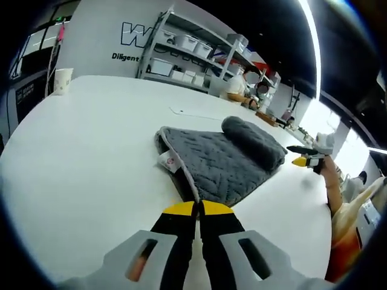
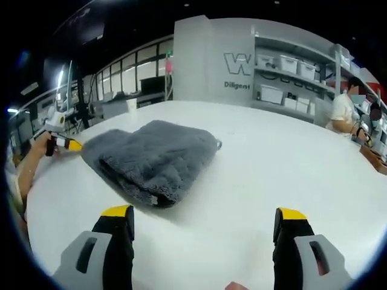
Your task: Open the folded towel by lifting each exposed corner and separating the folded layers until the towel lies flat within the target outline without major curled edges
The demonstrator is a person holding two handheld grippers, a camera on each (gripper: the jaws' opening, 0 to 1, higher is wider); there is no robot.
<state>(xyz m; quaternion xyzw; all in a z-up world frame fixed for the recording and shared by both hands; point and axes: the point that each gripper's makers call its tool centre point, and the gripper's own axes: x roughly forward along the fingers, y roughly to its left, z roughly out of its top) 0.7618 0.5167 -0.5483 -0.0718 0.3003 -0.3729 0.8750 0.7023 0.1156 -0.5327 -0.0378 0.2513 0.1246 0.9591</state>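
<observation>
The towel (image 1: 221,160) lay folded on the white table (image 1: 84,157) — no layer yet opened. The left gripper (image 1: 198,208) was pressed together at its near corner, whether pinching it could not be told; the right gripper (image 2: 205,220) was held spread, short of the towel. Lifting that corner was judged next.

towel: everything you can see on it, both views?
The towel is grey and plush, with a quilted wavy pattern on the flatter layer and light edge binding. It is still folded, one part rolled into a thick bolster along the far side. A small white tag sits at its near-left edge. It lies on the white table; neither claw touches it.
</observation>
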